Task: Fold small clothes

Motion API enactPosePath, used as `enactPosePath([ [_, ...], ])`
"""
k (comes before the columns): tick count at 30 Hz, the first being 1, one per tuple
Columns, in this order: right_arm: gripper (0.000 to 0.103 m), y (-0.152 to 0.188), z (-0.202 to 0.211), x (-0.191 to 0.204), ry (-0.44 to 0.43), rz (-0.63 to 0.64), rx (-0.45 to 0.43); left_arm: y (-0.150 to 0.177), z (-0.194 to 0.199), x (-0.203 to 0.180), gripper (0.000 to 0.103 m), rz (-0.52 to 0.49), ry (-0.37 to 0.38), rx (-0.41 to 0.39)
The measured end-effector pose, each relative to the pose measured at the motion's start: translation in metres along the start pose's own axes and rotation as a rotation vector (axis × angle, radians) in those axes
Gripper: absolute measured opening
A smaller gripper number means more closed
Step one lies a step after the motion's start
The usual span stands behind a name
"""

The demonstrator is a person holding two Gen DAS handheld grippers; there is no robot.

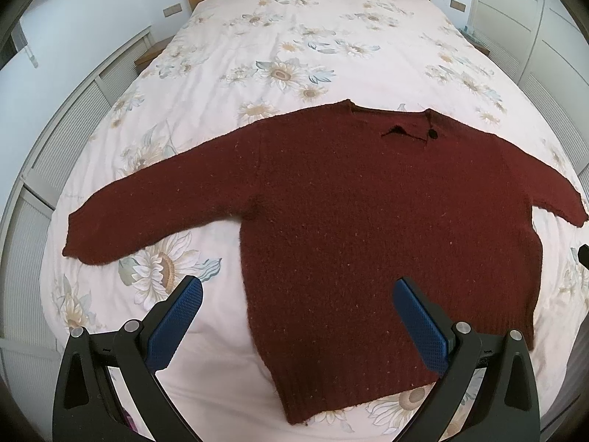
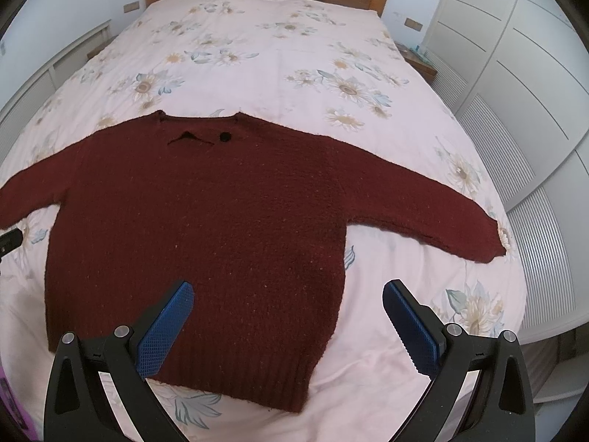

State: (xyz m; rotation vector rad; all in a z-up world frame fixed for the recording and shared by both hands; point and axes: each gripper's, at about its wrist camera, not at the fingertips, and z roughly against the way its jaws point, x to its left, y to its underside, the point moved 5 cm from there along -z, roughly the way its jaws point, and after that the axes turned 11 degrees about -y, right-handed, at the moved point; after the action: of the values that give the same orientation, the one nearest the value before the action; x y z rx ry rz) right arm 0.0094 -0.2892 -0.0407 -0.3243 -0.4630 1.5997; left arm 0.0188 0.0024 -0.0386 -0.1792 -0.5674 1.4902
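Left wrist view: both the left gripper [image 1: 297, 296] and right gripper [image 2: 288, 296] hover agape above the maroon sweater [image 1: 368, 221]; its thick knit could bunch if pinched shallowly.

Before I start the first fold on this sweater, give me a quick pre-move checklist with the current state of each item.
1. Sweater lies flat, body spread on the bed: ok.
2. Both sleeves stretched outward, not tucked under: ok.
3. Left gripper open and empty: ok.
4. Right gripper open and empty: ok.
5. Bedspread around the sweater free of other items: ok in view; its near edge is hidden behind the grippers.
6. Hem lying straight: cannot tell; fisheye distortion bends it.
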Motion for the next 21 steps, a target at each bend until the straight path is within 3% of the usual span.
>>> enactPosePath([
  [21,0.102,-0.0003,-0.0003,-0.0007,0.002,0.005,0.007,0.0026,-0.0041,-0.0048,0.102,-0.014,0.008,0.008],
])
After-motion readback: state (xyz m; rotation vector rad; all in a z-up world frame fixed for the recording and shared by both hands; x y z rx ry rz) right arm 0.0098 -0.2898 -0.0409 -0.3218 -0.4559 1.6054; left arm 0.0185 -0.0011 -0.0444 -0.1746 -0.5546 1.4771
